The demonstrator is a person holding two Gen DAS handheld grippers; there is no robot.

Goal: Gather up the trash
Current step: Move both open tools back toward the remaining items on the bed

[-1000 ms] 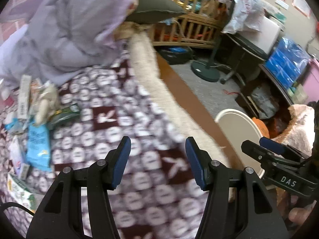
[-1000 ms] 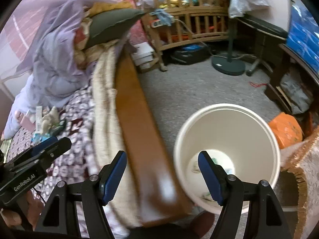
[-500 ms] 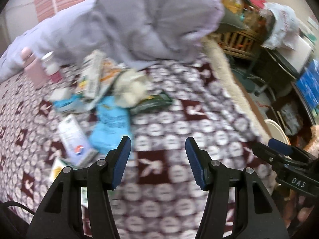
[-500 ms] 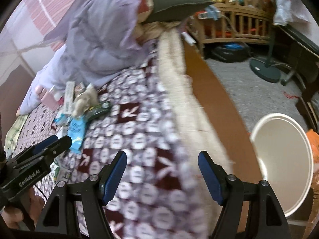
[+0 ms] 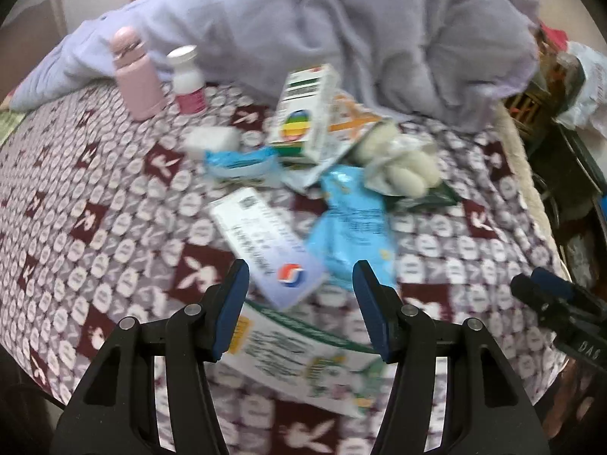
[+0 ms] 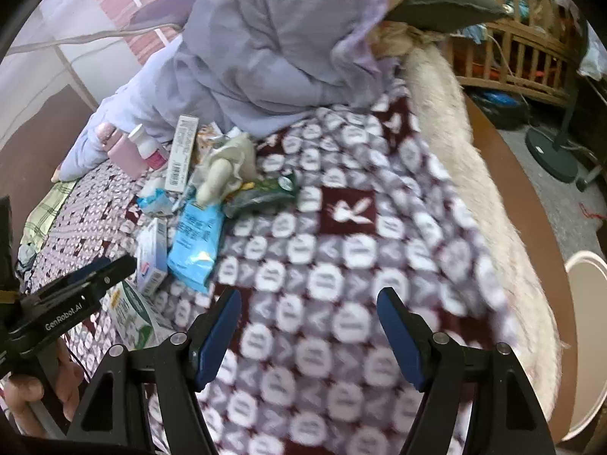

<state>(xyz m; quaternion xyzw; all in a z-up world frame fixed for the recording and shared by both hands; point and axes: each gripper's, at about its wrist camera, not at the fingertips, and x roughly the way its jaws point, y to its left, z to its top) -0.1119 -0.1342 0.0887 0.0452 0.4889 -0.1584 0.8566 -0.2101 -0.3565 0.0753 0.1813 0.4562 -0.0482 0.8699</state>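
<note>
Trash item: white carton (image 5: 265, 250), light, stiff, crushable; at twelve o'clock of left gripper (image 5: 301, 313), jaws open, empty; pinch across narrow sides.

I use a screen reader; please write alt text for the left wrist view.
The open, empty left gripper hangs over litter on a patterned bedspread: a white medicine box, a light blue wrapper, other cartons. Behind stand a pink bottle and crumpled lilac bedding.

The blanket (image 5: 114, 204) was maroon and grey with white rabbit motifs. A lilac quilt (image 5: 379, 38) lay behind a pink bottle (image 5: 136, 76). One wrapper (image 5: 353, 227) was light blue, another (image 6: 261, 193) dark green. The bin (image 6: 586, 341) was cream.
</note>
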